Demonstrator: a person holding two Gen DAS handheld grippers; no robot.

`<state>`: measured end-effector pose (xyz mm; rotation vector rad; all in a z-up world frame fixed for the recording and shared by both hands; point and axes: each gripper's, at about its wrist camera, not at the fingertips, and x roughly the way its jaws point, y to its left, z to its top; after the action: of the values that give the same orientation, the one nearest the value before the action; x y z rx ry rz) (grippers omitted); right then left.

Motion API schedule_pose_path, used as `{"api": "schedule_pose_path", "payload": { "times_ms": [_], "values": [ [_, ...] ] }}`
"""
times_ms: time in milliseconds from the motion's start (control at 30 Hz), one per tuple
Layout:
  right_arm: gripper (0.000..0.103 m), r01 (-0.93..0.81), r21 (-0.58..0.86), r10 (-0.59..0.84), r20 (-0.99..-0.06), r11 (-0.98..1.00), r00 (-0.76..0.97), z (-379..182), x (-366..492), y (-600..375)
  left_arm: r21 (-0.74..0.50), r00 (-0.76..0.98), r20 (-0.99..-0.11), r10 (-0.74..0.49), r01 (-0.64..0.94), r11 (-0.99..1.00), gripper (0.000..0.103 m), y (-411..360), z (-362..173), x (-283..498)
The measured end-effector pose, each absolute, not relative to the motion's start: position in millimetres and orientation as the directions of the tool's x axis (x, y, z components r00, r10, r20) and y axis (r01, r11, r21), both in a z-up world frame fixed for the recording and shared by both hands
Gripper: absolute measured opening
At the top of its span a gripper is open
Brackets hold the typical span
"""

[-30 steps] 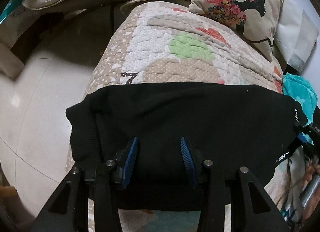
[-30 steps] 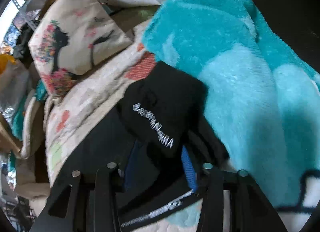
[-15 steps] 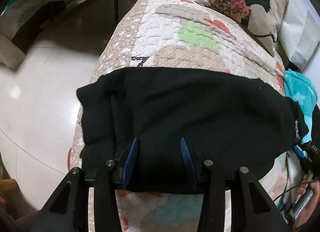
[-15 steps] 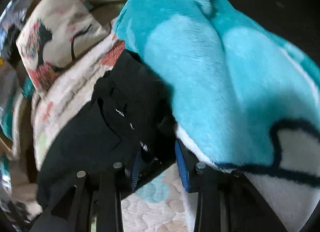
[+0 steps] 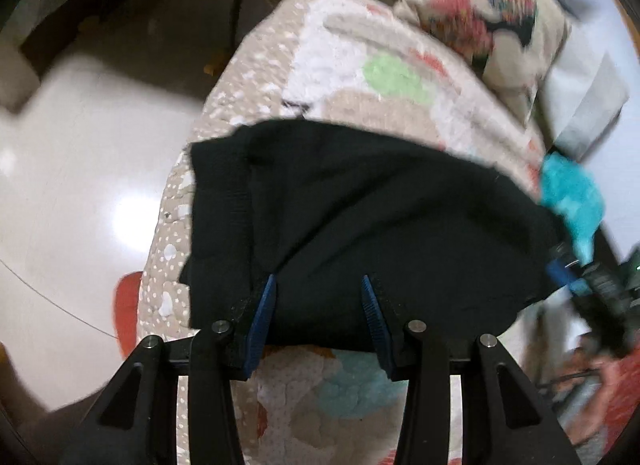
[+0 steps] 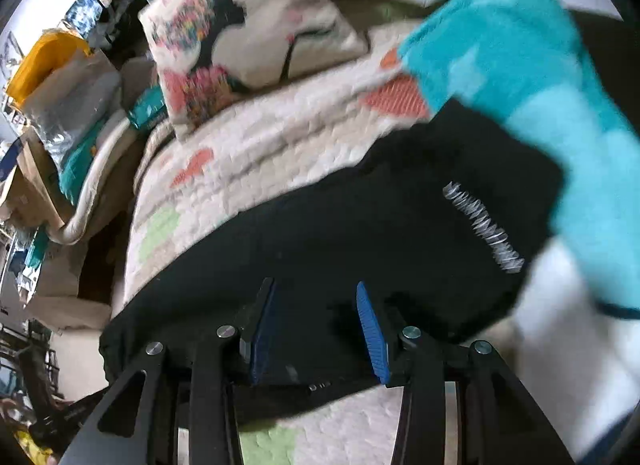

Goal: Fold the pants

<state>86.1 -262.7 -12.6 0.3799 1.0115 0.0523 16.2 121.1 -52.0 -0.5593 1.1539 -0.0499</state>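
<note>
Pants (image 5: pixel 372 233) were spread black and folded on the quilted bed (image 5: pixel 336 69). Both the left hand-held gripper (image 5: pixel 320 313) and right hand-held gripper (image 6: pixel 316 321) were held apart over them.

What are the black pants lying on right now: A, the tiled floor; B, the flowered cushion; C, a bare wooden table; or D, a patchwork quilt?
D: the black pants lie spread on the patchwork quilt, with quilt showing beyond and in front of them; the flowered cushion sits farther back, apart from them.
</note>
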Motion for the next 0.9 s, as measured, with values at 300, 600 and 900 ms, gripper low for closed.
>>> {"api": "schedule_pose_path", "payload": {
  "times_ms": [300,600,900],
  "values": [
    [0.054,0.108,-0.055,-0.098,-0.89,0.993,0.445,-37.2,59.6,-268.9,-0.569,0.55,-0.791,-0.267,-0.504,0.65,0.043,196.8,-57.5,-18.7],
    [0.054,-0.198,0.158,0.243,-0.801,0.967,0.548,22.1,127.8,-219.0,-0.477,0.55,-0.805,-0.222,-0.379,0.793,0.044,149.9,-37.3,-0.1],
    [0.052,-0.315,0.101,0.208,-0.922,0.944,0.327,-45.6,234.0,-170.6,-0.214,0.431,-0.895,-0.112,-0.196,0.957,0.044,89.0,-58.9,25.4]
  ]
}}
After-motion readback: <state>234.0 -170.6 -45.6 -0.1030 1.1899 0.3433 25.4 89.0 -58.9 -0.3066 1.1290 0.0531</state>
